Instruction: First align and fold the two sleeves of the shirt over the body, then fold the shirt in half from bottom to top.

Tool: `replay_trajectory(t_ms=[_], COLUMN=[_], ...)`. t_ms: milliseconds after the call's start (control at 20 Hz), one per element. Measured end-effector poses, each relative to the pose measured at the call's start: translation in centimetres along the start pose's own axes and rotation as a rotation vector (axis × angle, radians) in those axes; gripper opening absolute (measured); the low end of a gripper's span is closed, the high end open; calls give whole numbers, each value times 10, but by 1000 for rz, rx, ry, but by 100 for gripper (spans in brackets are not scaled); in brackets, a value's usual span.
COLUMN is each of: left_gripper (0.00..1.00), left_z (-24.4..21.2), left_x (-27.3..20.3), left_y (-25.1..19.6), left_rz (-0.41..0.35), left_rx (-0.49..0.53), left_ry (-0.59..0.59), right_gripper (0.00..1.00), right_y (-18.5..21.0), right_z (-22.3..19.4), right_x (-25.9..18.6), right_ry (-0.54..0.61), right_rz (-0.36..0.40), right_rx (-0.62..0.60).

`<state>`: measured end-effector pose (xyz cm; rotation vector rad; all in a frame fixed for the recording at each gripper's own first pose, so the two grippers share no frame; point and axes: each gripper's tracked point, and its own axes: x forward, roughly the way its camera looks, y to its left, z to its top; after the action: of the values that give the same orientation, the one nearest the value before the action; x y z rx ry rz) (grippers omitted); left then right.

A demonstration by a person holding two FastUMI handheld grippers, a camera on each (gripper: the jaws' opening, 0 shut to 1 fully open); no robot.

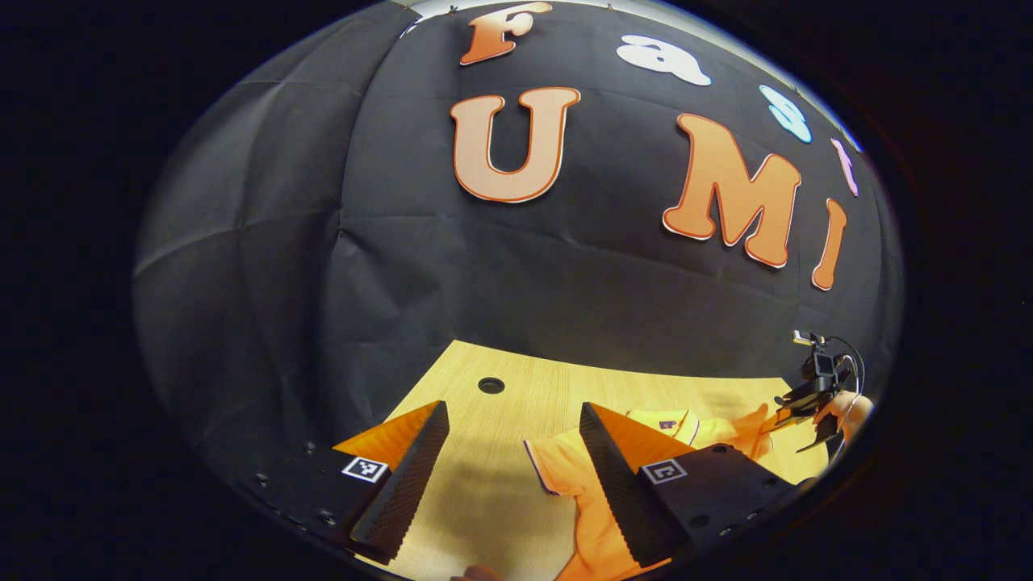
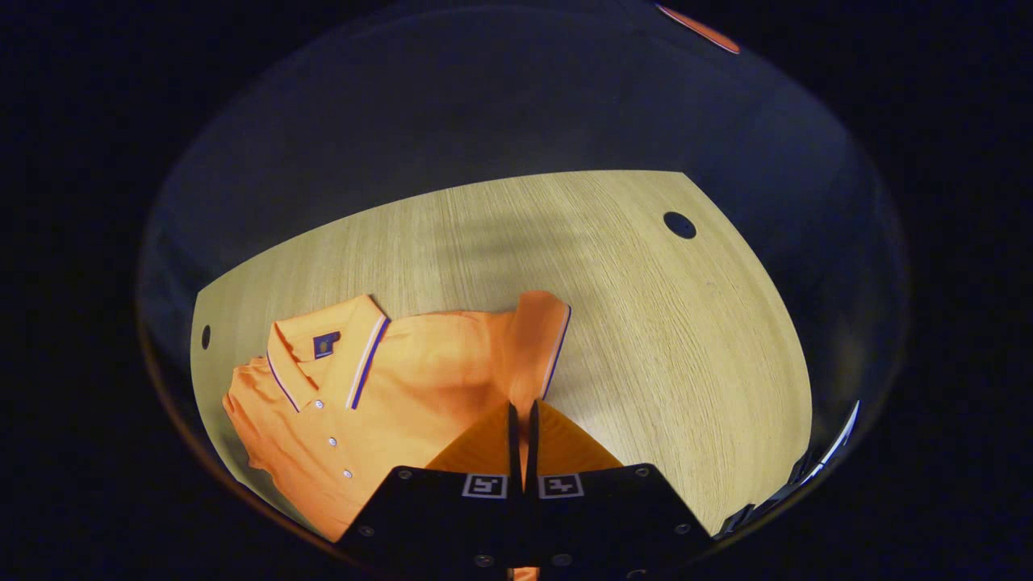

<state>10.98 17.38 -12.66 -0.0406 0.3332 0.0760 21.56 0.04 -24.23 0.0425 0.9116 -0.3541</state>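
Observation:
An orange polo shirt (image 2: 387, 395) lies on the wooden table (image 2: 662, 339), collar (image 2: 323, 355) to the left in the right gripper view. My right gripper (image 2: 522, 413) is shut on the end of one sleeve (image 2: 539, 339), which runs up from the fingertips. In the left gripper view that gripper (image 1: 811, 399), held by a hand, shows at the far right with shirt fabric rising toward it. My left gripper (image 1: 512, 411) stands wide open just above the table. The other sleeve (image 1: 557, 468) lies beside and under its right finger.
The table has a round cable hole (image 1: 491, 385) near its far corner and a second small hole (image 2: 206, 336) at the opposite end. The black booth wall (image 1: 565, 274) stands close behind the table's far edge.

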Motion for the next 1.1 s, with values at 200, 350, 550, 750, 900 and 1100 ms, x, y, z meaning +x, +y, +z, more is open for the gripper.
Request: replay_trajectory(t_ms=[200, 350, 550, 750, 900, 1100], left_gripper=[98, 98, 98, 98, 98, 98], left_z=[3, 3, -3, -6, -11, -16], left_x=[1, 2, -3, -6, -9, -12], left_y=[16, 30, 39, 44, 46, 45], left_rz=[-11, -20, -27, -27, -23, -25], left_rx=[4, 5, -2, 0, 7, -10], left_ry=[6, 8, 22, 29, 31, 46], right_gripper=[0, 0, 0, 2, 2, 17], right_y=[38, 67, 99, 136, 150, 183], right_z=[-3, -14, -28, -43, -52, -67], right_x=[-14, -18, -24, -30, -27, -36], right_ry=[-18, -3, 10, 31, 43, 89], right_rz=[14, 42, 71, 145, 168, 298], right_rx=[-42, -65, -145, -157, -173, -160])
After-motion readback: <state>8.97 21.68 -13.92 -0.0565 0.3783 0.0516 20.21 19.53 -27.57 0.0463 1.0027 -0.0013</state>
